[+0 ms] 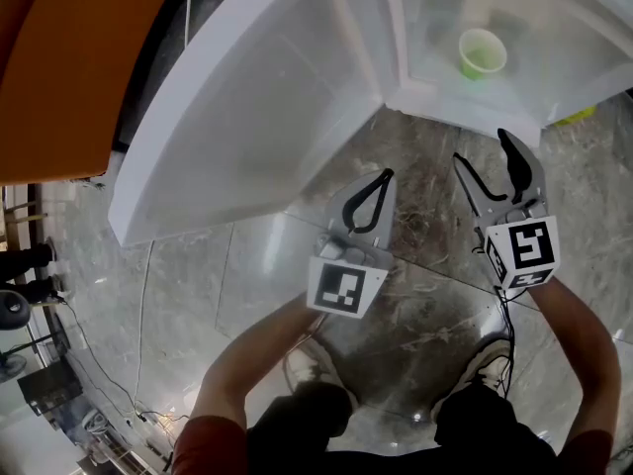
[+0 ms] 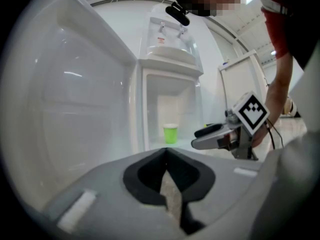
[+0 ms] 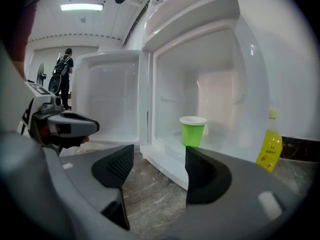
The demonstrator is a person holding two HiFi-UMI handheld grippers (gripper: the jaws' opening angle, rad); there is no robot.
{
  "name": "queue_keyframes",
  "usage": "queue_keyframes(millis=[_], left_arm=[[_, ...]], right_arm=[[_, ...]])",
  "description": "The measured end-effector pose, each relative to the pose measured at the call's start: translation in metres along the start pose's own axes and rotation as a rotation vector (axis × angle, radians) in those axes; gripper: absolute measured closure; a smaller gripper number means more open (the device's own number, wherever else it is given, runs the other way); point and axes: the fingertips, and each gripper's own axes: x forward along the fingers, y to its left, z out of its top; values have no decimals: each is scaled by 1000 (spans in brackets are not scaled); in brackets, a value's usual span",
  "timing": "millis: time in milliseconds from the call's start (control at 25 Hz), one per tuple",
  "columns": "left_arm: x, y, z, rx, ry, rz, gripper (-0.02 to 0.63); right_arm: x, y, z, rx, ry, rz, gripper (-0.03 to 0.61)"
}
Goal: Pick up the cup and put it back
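cup: green cup [image 3: 193, 131] with a white rim, standing upright on the bottom of the little fridge, a bit back from the front edge. Nothing's touching it.
fridge: small white fridge [image 1: 435, 28] sitting on the floor, inside pretty much bare apart from the cup.
door: fridge door [image 1: 257, 97] swung wide open to the left.
left gripper: left gripper [image 1: 384, 176] hangs over the floor in front of the open door, well short of the cup. Its jaws are pressed together with nothing in them.
right gripper: right gripper [image 1: 482, 148] is just in front of the fridge's front edge, pointed into the opening. Its jaws are spread wide with only air between them, and in its own view the cup lines up just past the right jaw, not between the 2.
floor: grey marble-look tiles [image 1: 415, 265], shiny.
bottle: yellow bottle [image 3: 270, 146] standing on the floor beside the fridge's right side.
background: 1 person [image 3: 65, 69] with a backpack, way back in the room.
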Motion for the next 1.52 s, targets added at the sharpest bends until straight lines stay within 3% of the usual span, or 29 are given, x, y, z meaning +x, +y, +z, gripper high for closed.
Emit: queue_keyframes(millis=[400, 560, 1520], left_arm=[[-8, -8, -5, 15, 9, -23, 614], [-11, -12, -12, 52, 26, -45, 614], [-11, -10, -16, 31, 32, -37, 614]], right_arm=[[-43, 26, -24, -91, -8, 52, 270], [-49, 32, -37, -80, 24, 60, 270], [-43, 34, -38, -42, 39, 88, 285]])
